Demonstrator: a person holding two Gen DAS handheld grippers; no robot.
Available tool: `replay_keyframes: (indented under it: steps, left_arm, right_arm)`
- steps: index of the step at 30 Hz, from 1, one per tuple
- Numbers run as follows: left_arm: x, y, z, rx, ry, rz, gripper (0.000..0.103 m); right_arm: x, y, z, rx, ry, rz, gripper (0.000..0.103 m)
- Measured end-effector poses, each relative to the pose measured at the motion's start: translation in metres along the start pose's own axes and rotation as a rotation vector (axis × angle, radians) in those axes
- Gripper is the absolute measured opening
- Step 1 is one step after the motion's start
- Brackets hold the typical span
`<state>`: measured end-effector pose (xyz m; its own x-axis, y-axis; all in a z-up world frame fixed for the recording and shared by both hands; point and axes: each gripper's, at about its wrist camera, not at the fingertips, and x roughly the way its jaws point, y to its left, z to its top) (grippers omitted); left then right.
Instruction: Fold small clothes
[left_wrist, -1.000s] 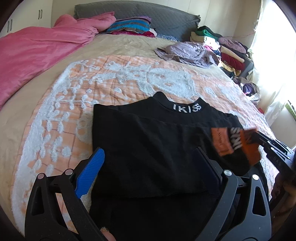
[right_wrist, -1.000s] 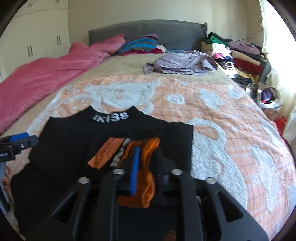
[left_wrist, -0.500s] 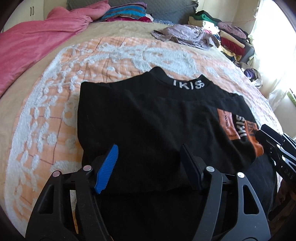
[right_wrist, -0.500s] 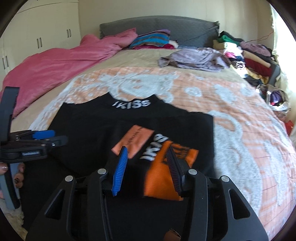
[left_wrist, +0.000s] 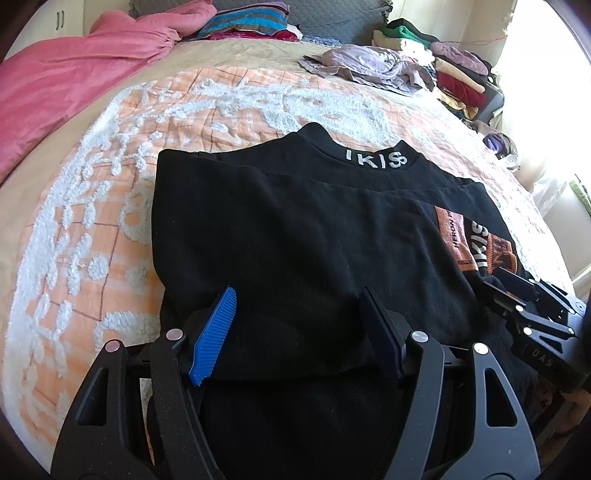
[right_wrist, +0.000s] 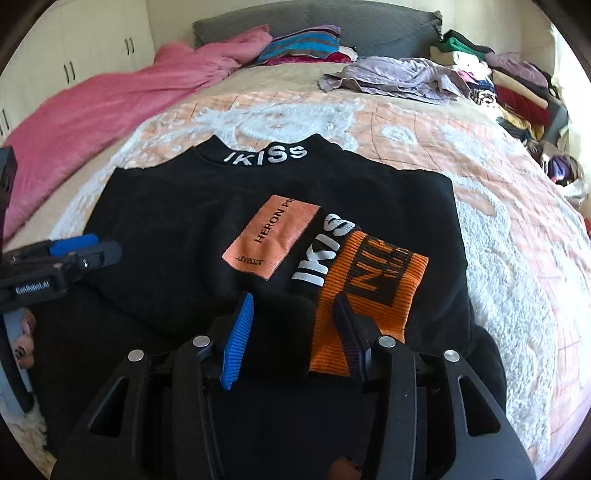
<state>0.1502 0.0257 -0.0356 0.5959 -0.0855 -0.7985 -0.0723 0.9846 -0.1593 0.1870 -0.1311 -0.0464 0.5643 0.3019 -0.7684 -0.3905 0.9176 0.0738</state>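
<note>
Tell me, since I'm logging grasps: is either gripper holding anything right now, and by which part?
Nothing is held. The left gripper and right gripper are both open above the black top, fingers apart.

Sweater (right_wrist: 177, 229) flat on bedspread (right_wrist: 517, 258), blanket (right_wrist: 110, 99) to its left, clothes pile (right_wrist: 399, 77) behind

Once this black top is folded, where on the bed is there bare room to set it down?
Bare orange-and-white quilt lies right of the black top, and more between its collar and the lilac garment heap. The pink duvet fills the left edge; stacked clothes crowd the far right corner.
</note>
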Motion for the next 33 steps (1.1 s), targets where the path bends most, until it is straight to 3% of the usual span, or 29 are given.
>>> replay_keyframes:
  steps: [9, 19, 24, 27, 29, 33]
  left_arm:
    - [-0.005, -0.003, -0.003, 0.012, -0.008, 0.012, 0.062]
    - [-0.016, -0.002, -0.002, -0.001, -0.024, -0.003, 0.062]
    - [-0.028, -0.004, -0.001, 0.0, -0.047, -0.01, 0.067]
    - [-0.036, -0.006, -0.002, 0.007, -0.063, -0.009, 0.074]
    - [-0.04, -0.008, -0.002, 0.013, -0.072, -0.011, 0.076]
    - [-0.049, -0.012, -0.002, 0.022, -0.093, -0.009, 0.082]
  right_arm:
    - [-0.014, 0.002, -0.001, 0.012, -0.038, 0.022, 0.048]
    - [-0.036, 0.0, -0.001, 0.04, -0.091, 0.05, 0.069]
    - [-0.051, -0.003, -0.003, 0.061, -0.126, 0.051, 0.081]
    - [-0.06, -0.006, -0.004, 0.075, -0.143, 0.046, 0.082]
    - [-0.067, -0.009, -0.006, 0.086, -0.155, 0.044, 0.09]
    - [-0.079, -0.013, -0.009, 0.092, -0.173, 0.036, 0.091]
